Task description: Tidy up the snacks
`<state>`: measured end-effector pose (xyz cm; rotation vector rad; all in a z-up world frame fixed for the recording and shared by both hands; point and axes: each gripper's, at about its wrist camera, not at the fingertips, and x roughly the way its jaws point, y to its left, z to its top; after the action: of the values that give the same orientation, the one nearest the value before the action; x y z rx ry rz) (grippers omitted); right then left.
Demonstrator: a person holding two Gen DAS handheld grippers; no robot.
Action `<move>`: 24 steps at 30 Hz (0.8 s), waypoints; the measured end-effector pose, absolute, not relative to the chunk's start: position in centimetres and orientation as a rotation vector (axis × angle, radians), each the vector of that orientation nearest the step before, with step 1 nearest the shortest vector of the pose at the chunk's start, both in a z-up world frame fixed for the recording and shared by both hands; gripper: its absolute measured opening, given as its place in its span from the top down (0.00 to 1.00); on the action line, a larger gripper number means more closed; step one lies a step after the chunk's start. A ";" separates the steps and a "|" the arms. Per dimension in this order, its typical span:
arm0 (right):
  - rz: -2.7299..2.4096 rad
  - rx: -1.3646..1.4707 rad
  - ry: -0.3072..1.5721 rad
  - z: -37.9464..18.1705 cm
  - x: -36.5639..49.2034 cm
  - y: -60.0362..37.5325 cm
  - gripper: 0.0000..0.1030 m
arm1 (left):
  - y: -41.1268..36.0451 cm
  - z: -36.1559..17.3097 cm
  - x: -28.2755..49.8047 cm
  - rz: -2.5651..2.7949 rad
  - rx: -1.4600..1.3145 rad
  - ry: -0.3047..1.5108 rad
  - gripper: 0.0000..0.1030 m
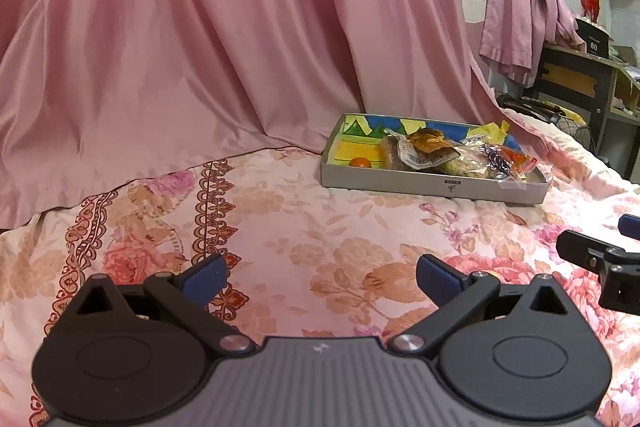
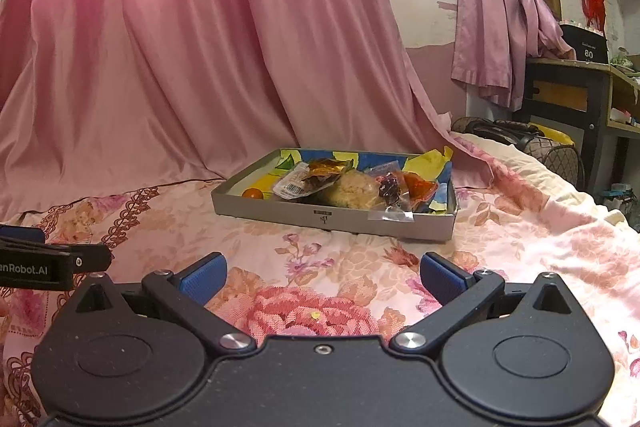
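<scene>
A shallow grey box (image 1: 432,183) (image 2: 280,213) with a colourful lining sits on the floral bedspread by the pink curtain. It holds several wrapped snacks (image 1: 430,147) (image 2: 352,187) and a small orange fruit (image 1: 360,162) (image 2: 253,193) at its left end. My left gripper (image 1: 322,281) is open and empty, low over the bedspread, in front and left of the box. My right gripper (image 2: 322,279) is open and empty, just in front of the box. The right gripper shows at the right edge of the left wrist view (image 1: 600,259), and the left one at the left edge of the right wrist view (image 2: 40,263).
A pink curtain (image 1: 200,27) (image 2: 180,47) hangs behind the bed and drapes onto it. A dark cabinet (image 1: 580,83) (image 2: 560,95) and a bag (image 2: 532,143) stand at the far right past the bed's edge. The floral bedspread (image 1: 320,227) (image 2: 520,247) lies around the box.
</scene>
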<state>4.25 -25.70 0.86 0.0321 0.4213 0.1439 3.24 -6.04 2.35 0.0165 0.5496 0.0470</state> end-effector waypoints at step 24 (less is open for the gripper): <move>0.142 0.032 0.437 0.5 4.4 -25.9 0.01 | -5.9 2.3 3.1 0.048 0.007 0.557 0.00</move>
<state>4.38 -25.89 0.53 0.0318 0.4370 0.1421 3.15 -5.89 2.34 0.0066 0.5570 0.0482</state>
